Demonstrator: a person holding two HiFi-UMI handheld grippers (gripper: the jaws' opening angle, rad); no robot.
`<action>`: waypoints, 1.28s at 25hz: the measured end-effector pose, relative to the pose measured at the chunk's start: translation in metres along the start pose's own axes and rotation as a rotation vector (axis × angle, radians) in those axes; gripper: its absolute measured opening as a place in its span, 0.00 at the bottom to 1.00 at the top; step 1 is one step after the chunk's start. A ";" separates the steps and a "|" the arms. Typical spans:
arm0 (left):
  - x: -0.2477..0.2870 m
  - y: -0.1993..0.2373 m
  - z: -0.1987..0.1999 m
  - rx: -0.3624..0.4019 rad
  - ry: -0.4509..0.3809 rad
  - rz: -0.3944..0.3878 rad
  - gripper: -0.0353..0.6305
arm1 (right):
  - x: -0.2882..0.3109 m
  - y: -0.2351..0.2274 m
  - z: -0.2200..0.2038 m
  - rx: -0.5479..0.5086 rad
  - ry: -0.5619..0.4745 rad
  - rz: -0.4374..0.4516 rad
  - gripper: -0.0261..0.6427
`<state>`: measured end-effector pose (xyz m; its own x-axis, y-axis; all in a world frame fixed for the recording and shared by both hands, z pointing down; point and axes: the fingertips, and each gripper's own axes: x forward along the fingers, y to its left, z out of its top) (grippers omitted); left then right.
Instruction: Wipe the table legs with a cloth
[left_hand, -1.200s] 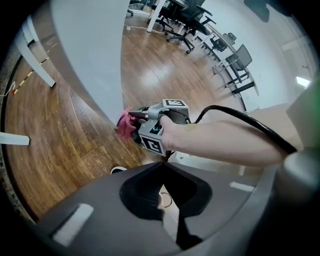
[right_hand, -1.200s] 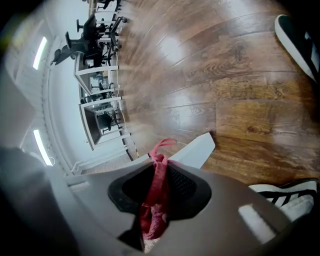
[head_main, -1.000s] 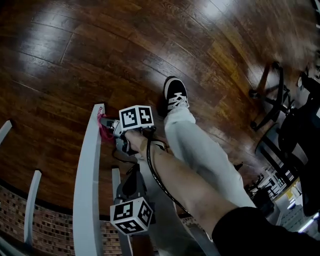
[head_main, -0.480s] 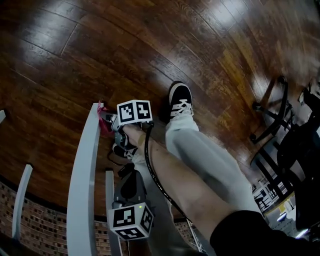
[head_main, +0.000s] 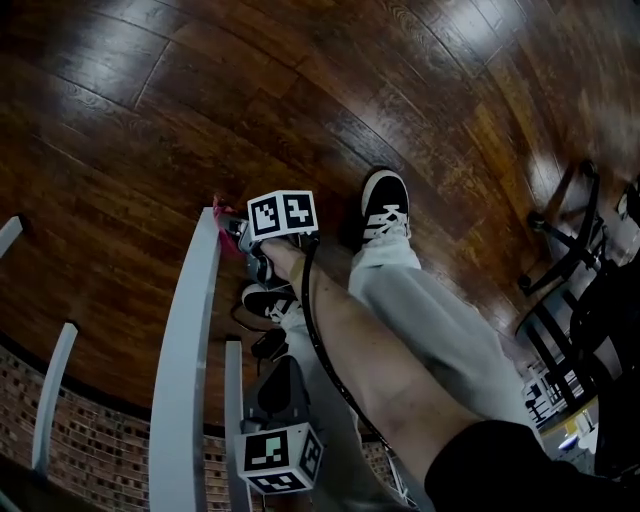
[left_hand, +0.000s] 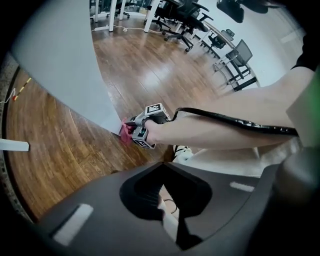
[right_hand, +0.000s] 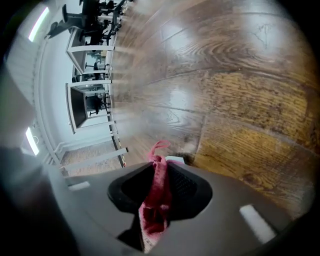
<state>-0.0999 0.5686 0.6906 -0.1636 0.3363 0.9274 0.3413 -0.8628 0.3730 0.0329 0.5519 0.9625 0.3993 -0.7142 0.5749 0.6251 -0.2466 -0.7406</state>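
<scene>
The right gripper (right_hand: 159, 172) is clamped on a pink cloth (right_hand: 155, 200), and its own view shows this best: the fabric is bunched between the closed jaws, with a loose end sticking out past the tips towards the wood floor (right_hand: 250, 100). That view shows almost nothing of the table leg (head_main: 190, 340). The head view and the left gripper view do, with the cloth pressed against the pale leg's low end just ahead of the jaws, close above the floor. The left gripper (left_hand: 167, 200) hangs well behind the right one, beside the leg but apart from it. Its jaws stand slightly apart and grip nothing; only pale trouser fabric shows through the gap. Only the head view takes in the person's black shoe (head_main: 385, 205) — planted on the floor just to the right gripper's right.
</scene>
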 end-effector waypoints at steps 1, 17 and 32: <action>0.002 0.000 0.002 0.001 -0.001 0.001 0.06 | 0.002 -0.003 0.003 -0.018 0.002 -0.017 0.16; 0.007 0.001 0.008 -0.072 -0.055 0.005 0.06 | 0.031 0.040 0.039 -0.232 0.098 0.040 0.13; 0.007 0.013 0.010 -0.065 -0.032 -0.010 0.06 | 0.047 0.019 0.022 -0.350 0.246 -0.138 0.14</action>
<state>-0.0875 0.5634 0.7026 -0.1363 0.3563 0.9244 0.2784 -0.8817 0.3809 0.0785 0.5282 0.9831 0.1304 -0.7829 0.6083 0.3799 -0.5272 -0.7601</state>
